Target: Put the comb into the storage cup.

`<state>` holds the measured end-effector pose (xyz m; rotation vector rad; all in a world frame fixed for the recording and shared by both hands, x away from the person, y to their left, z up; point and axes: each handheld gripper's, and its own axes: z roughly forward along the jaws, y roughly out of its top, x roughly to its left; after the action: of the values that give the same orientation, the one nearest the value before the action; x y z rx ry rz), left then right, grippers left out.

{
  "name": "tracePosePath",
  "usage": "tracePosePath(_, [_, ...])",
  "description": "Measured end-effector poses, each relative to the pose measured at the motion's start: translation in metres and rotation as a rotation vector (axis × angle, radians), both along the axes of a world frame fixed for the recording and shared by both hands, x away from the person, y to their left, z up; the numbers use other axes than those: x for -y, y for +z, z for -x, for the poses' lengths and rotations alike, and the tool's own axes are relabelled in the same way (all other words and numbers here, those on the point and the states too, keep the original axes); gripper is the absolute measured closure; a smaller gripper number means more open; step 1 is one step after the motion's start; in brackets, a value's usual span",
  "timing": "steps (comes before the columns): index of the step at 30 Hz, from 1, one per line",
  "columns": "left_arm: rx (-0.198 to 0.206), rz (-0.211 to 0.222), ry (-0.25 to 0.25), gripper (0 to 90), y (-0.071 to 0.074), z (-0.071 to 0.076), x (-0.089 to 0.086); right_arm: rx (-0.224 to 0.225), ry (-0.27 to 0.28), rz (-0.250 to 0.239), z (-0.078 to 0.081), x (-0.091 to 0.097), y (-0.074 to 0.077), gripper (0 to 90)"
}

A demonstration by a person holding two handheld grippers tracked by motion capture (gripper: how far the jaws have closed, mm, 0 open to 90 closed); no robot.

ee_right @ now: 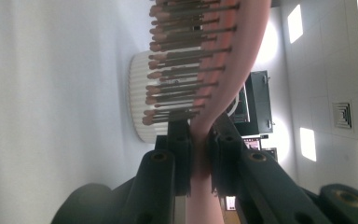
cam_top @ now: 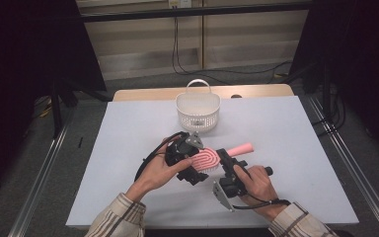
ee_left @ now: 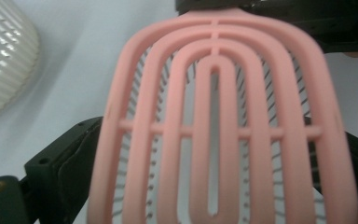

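While my right gripper pinches the pink hairbrush by its neck above the table, my left gripper spreads wide around the brush head, so next comes carrying it to the white basket.

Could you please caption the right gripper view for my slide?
Right tool clamps the pink hairbrush at its neck.
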<state>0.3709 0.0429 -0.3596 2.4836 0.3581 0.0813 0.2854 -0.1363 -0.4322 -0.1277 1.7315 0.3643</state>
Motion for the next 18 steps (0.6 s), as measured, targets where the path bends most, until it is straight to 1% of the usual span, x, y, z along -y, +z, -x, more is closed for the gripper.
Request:
tracePosePath(2, [0.010,0.009,0.005,4.3,0.001,0.000,-0.002,-0.002,-0.012,-0.013,0.000,0.002,0.001,81.5])
tracePosePath(3, [0.023,0.015,0.010,4.4,0.002,0.000,-0.003,0.002,-0.009,-0.006,-0.001,0.003,0.002,81.6])
tracePosePath(4, [0.026,0.022,0.010,4.7,0.002,0.001,-0.004,0.001,-0.015,-0.019,-0.001,0.003,0.002,81.5])
tracePosePath(5, [0.026,0.031,0.009,4.7,0.002,0.001,-0.005,0.000,-0.018,-0.021,-0.002,0.004,0.003,81.5])
tracePosePath(7, [0.037,0.028,0.011,4.6,0.002,0.001,-0.007,0.000,-0.027,-0.031,-0.002,0.006,0.004,81.6])
tracePosePath(8, [0.037,0.030,0.007,4.7,0.001,0.002,-0.007,-0.002,-0.037,-0.040,-0.002,0.008,0.004,81.6])
tracePosePath(11, [0.035,0.034,0.008,4.6,-0.001,0.003,-0.010,-0.006,-0.043,-0.051,-0.002,0.010,0.005,81.6])
tracePosePath(12, [0.041,0.033,0.018,4.6,-0.003,0.003,-0.011,-0.004,-0.049,-0.054,-0.003,0.011,0.005,81.6])
tracePosePath(14, [0.053,0.025,0.029,4.5,-0.004,0.003,-0.013,0.003,-0.044,-0.056,-0.004,0.013,0.007,81.5])
tracePosePath(15, [0.049,0.040,0.045,4.2,-0.006,0.004,-0.014,0.003,-0.050,-0.060,-0.004,0.014,0.007,81.5])
tracePosePath(16, [0.044,0.042,0.042,4.0,-0.008,0.004,-0.015,-0.004,-0.055,-0.067,-0.004,0.014,0.007,81.5])
tracePosePath(17, [0.041,0.039,0.032,4.2,-0.009,0.004,-0.017,-0.003,-0.056,-0.061,-0.004,0.015,0.007,81.6])
tracePosePath(18, [0.043,0.038,0.038,4.3,-0.009,0.004,-0.018,-0.002,-0.051,-0.056,-0.004,0.015,0.007,81.6])
